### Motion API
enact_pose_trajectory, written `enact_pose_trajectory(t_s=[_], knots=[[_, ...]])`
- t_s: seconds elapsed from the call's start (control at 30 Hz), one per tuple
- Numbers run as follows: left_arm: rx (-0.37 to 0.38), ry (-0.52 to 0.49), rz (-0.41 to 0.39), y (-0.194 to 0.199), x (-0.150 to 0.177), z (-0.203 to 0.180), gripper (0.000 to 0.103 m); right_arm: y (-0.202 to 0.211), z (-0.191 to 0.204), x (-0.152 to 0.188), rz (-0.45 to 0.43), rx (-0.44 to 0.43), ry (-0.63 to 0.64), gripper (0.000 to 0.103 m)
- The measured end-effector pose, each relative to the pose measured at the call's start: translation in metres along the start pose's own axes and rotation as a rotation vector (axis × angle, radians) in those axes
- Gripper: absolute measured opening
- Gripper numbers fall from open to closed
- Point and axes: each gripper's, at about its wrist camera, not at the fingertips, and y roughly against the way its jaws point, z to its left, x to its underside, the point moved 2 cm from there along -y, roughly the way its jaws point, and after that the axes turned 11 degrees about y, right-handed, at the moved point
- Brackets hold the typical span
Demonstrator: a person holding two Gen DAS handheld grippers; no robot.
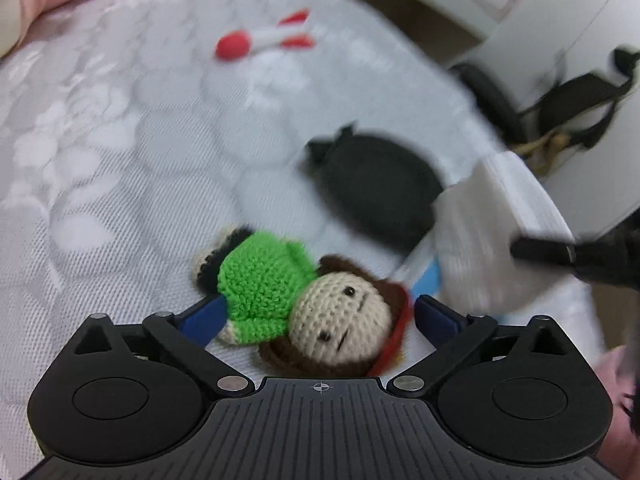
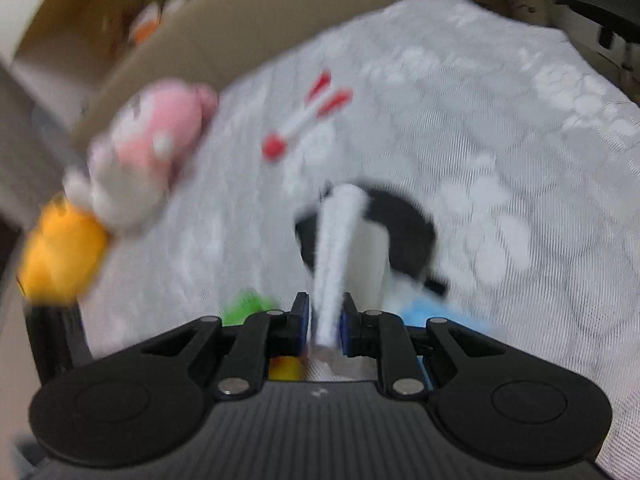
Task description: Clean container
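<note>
Crochet doll fills gap between left tongs; black pouch ahead; bedspread bare leftward.

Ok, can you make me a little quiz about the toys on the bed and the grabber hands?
1. True or false: the left gripper is shut tight on the crochet doll.
2. What does the right gripper hold? A) white container B) pink plush C) red-and-white dart
3. Fill in: the doll's sweater is ____.

Key: 1 false, its jaws are open around the doll; 2 A; 3 green.
</note>
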Motion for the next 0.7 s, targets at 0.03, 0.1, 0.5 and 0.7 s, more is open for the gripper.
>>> enact_pose_trajectory(t_s=[0.03, 0.1, 0.5, 0.7], knots=[[-0.003, -0.007, -0.003, -0.006, -0.001, -0.002, 0.103, -0.008, 0.001, 0.007, 0.031, 0.031, 0.019, 0.019], [-0.006, -0.056, -0.037, -0.011, -0.003, -0.007, 0.103, -0.017, -0.003, 0.015, 0.055, 0.077, 0.035, 0.014], [-0.056, -0.417, -0.214, -0.036, -0.013, -0.066, 0.103, -0.01, -0.038, -0.041, -0.082, 0.369, 0.109, 0.012], [-0.049, -0.403, -0.204, -0.027, -0.012, -0.071, 0.103, 0.004, -0.074, -0.053, -0.12, 0.407, 0.01, 0.012]])
